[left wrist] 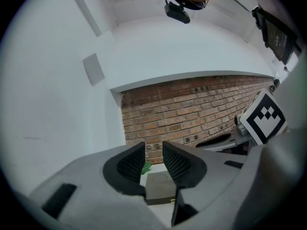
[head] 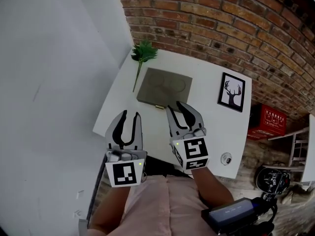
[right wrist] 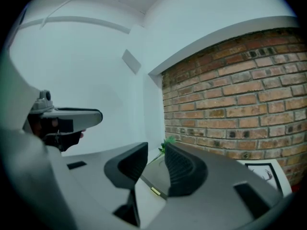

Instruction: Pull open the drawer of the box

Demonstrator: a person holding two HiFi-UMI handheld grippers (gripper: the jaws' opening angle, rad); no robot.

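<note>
On the white table [head: 216, 132], set back toward the brick wall [head: 221, 18], lies the box [head: 164, 86]: flat, grey, closed. Both tongs are released with nothing between the jaws. The left gripper [head: 130, 114] is short of it, the right gripper [head: 175, 105] at its near edge. We judge it stiff but light and likely to slide on the smooth top, so we'd brace the body and pinch the small brass tab [head: 159, 106]. We can't make out the drawer seam or front face.
</note>
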